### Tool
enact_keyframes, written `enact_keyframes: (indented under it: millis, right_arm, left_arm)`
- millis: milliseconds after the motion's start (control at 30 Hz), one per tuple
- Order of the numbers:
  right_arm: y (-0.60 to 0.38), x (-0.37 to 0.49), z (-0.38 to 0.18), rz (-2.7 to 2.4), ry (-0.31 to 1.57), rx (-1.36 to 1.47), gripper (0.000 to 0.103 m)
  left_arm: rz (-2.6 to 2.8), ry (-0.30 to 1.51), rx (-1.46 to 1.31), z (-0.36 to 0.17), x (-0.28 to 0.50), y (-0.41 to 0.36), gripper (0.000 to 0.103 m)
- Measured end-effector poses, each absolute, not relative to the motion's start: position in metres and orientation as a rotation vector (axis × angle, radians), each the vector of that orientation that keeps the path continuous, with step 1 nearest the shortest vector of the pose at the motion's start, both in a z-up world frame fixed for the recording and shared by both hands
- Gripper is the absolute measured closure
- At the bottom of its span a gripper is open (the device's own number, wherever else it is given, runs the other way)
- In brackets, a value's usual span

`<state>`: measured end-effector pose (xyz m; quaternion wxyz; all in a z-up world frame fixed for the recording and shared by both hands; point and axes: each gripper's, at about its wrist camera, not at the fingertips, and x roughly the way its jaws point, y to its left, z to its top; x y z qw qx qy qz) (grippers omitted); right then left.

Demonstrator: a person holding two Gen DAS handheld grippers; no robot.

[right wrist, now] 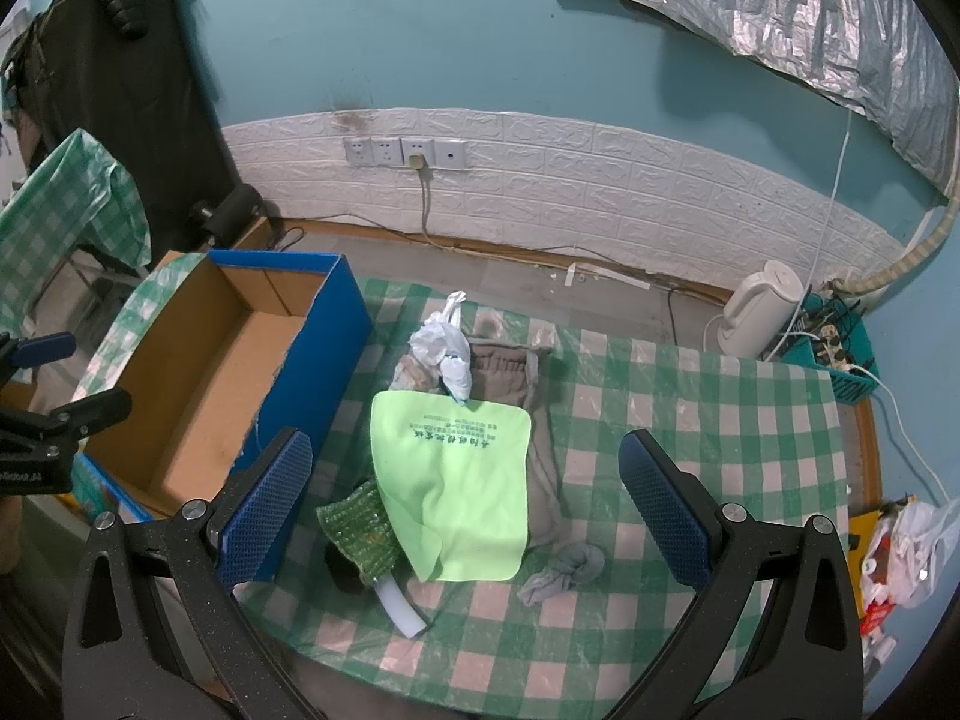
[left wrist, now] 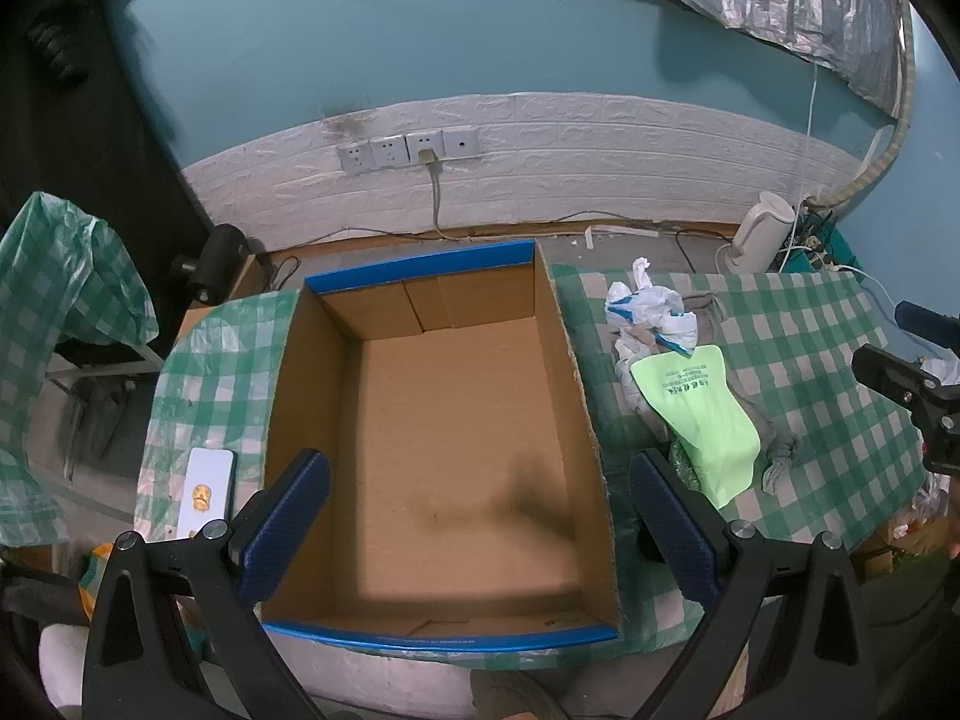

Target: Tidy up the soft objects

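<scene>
The right claw is spread wide and holds nothing; it hangs above the pile of soft things, probably to choose one. Nearest to it lie a grey sock and a green beaded piece, both on the checked worktop. The light green cloth covers part of a brown garment, and behind them sits a crumpled white plastic bag. The left claw is also spread and empty. It hovers over the cardboard box, which has nothing inside, so I think the sorting is not yet begun. The box stands just beside the pile, which makes the carry short. Farther back a white kettle stands near the wall.
</scene>
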<state>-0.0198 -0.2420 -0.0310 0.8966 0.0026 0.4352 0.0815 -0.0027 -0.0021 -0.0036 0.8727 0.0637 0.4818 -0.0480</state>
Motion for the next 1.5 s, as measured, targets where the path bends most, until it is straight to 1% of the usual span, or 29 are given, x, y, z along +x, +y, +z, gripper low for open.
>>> enact_keyframes:
  millis: [900,1167,1300,1500]
  right_arm:
    - [-0.241,-0.021,-0.032,0.167,0.904,0.005,0.001]
    - [-0.239,-0.018,-0.027,0.166,0.905,0.004,0.001]
    - [-0.245,-0.024,-0.032,0.159,0.903,0.008,0.001]
    - [-0.257,-0.026,-0.025,0.15,0.901,0.012,0.001]
  left_arm:
    - [-0.11,1.013,0.112,-0.004,-0.004,-0.005,0.002]
    - [-0.112,1.025,0.066,-0.001,-0.003,-0.008,0.002]
    - [-0.117,1.022,0.047,0.002,-0.001,-0.009,0.002]
    - [-0.125,1.022,0.06,0.003,0.004,-0.018,0.002]
